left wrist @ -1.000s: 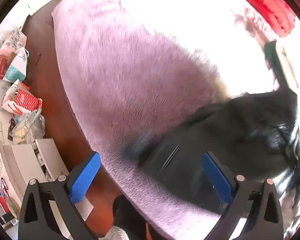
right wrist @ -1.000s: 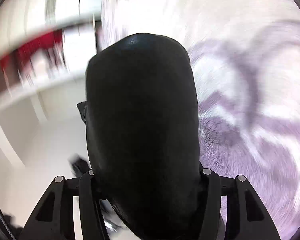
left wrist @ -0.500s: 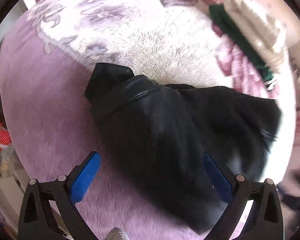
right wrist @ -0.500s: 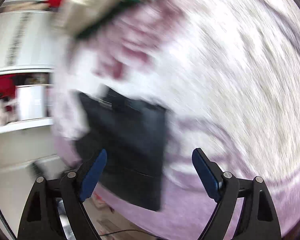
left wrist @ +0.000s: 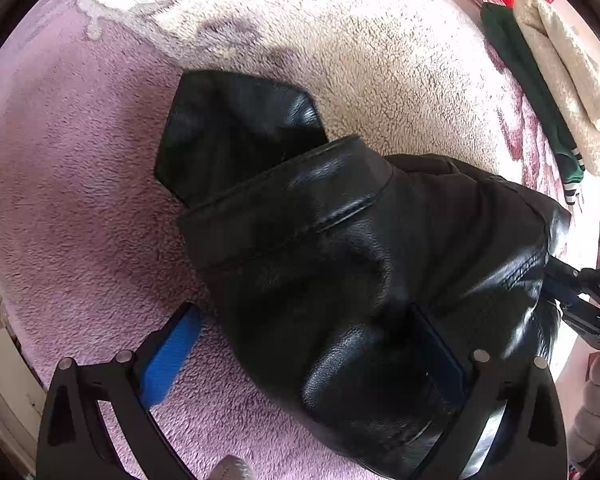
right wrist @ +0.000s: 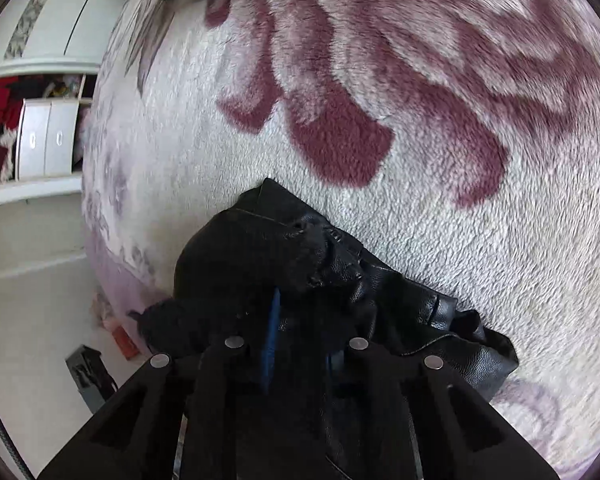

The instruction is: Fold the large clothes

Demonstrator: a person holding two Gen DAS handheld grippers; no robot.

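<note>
- Lying on a fleece blanket (left wrist: pixel 80 208) is a black leather jacket (left wrist: pixel 340 248), crumpled, its collar band toward the far side and a pointed flap sticking out to the left.
- Jacket sits where the blanket's lilac border meets the cream middle; in the right wrist view it rests on the cream area just below a dark red flower print (right wrist: pixel 380 92).
- Left tool (left wrist: pixel 304 356): blue pads wide apart, straddling the near part of the jacket; leather bulges between them. Right pad partly hidden by leather.
- Right tool (right wrist: pixel 296 344): pads drawn close together, clamped on a bunched fold of the jacket.
- Right tool also shows at the right edge of the left wrist view, at the jacket's edge.
- Green garment (left wrist: pixel 528 92) and cream fleece item (left wrist: pixel 564 76) lie far right on the blanket, well apart from the jacket.
- White shelf unit (right wrist: pixel 40 132) stands beyond the blanket's edge.
</note>
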